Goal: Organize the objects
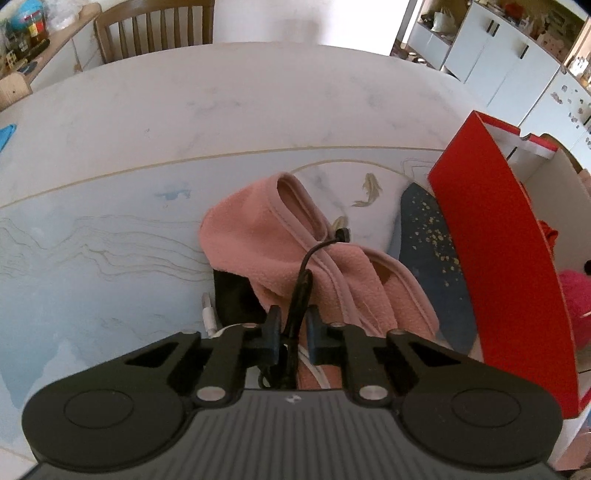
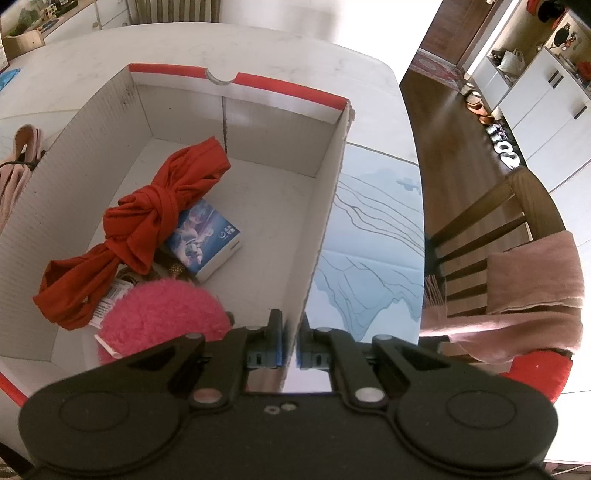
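My left gripper [image 1: 293, 325] is shut on a black cable [image 1: 301, 291] that loops up over a pink fleece cloth [image 1: 266, 236] on the table mat. A black pouch [image 1: 232, 299] and a white cable [image 1: 208, 310] lie under the cloth. My right gripper [image 2: 291, 332] is shut on the right wall of the red-and-white cardboard box [image 2: 325, 206]. Inside the box lie a knotted red cloth [image 2: 147, 218], a blue-and-white small box [image 2: 207, 240] and a fluffy pink item [image 2: 162, 317]. The box's red outer wall [image 1: 498, 236] stands right of the cloth in the left wrist view.
A dark blue gold-speckled patch [image 1: 432, 243] of the mat lies beside the box. A wooden chair [image 1: 155, 29] stands at the table's far side. Another chair [image 2: 491, 236] with a pink towel [image 2: 532, 280] stands at the right. White cabinets [image 1: 502, 62] line the far wall.
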The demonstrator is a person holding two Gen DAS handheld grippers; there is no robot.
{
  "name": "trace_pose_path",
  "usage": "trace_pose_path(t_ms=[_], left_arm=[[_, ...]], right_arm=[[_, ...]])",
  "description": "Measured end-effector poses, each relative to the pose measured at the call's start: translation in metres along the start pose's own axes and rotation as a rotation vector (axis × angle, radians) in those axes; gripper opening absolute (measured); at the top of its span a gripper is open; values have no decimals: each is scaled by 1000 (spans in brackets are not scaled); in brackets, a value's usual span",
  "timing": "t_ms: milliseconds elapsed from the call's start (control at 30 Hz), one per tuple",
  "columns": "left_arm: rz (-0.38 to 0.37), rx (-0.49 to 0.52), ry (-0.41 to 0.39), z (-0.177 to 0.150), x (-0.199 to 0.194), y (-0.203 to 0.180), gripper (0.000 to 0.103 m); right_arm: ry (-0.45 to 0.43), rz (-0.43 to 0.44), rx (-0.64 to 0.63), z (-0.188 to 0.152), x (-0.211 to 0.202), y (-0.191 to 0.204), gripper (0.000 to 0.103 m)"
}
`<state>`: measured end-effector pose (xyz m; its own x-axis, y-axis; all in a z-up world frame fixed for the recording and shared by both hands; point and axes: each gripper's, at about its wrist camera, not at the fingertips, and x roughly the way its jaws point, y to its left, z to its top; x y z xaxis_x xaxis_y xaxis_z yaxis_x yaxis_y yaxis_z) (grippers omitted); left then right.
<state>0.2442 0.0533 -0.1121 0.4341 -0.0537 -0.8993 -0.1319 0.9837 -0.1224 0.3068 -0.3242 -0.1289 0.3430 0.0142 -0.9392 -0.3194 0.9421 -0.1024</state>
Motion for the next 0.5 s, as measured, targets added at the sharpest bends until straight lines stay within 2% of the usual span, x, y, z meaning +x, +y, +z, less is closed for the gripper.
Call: trace_pose_path(t_ms=[67, 167, 500], left_arm=[[17, 14, -7, 0, -5, -1, 8], [3, 9, -9, 2, -15, -1, 6], [-51, 63, -65, 15, -82, -23, 5]], right_arm=[[0, 0, 0, 0, 0, 0, 5], [0, -1, 0, 0, 0, 0, 5], [-3, 0, -1, 0, 0, 0, 5]])
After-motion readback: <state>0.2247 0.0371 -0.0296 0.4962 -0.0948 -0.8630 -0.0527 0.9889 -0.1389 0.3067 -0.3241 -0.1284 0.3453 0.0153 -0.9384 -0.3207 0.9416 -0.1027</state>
